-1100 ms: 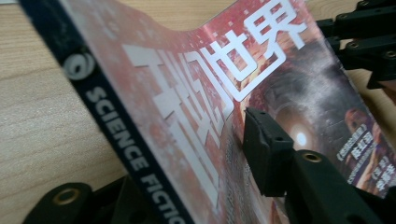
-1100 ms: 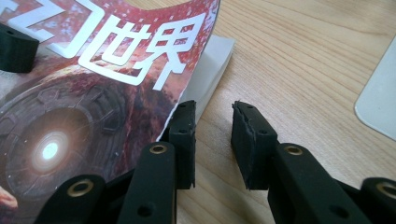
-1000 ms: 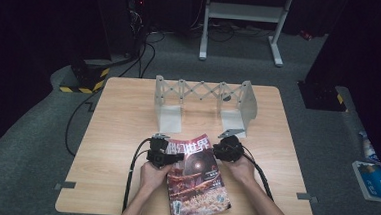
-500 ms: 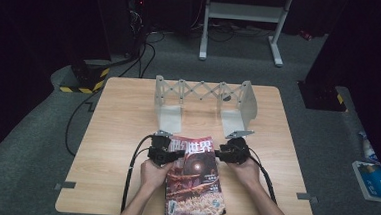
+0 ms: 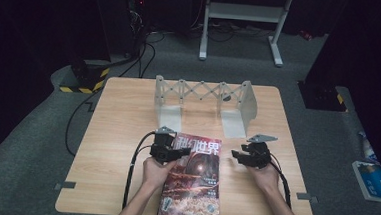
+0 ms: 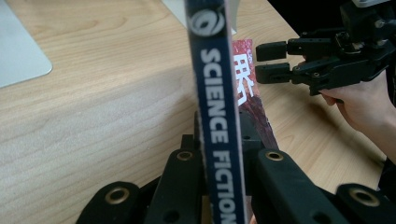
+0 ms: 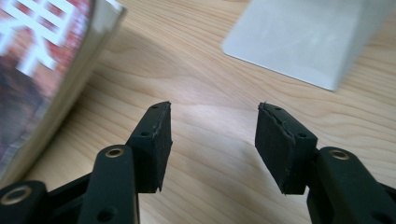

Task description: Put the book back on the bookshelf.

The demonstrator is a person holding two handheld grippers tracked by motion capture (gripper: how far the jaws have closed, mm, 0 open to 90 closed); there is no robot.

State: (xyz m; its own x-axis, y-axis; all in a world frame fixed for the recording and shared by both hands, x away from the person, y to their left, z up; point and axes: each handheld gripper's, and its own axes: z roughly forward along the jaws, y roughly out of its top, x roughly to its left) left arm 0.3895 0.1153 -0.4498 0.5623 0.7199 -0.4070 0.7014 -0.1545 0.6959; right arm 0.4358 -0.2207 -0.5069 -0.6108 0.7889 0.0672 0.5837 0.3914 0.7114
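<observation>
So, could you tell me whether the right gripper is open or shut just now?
Open: the right gripper shows bare table between its parted jaws, beside the magazine.

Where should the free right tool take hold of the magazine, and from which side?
Judging by its pose: the magazine lies flat, spine clamped in the left tool. The right tool, open, could best come in low from the right and pinch the thin open edge near the top.

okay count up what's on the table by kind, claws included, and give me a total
Magazine: 1
Expandable grey book rack: 1
Claws: 2, the left claw and the right claw
Total: 4
</observation>
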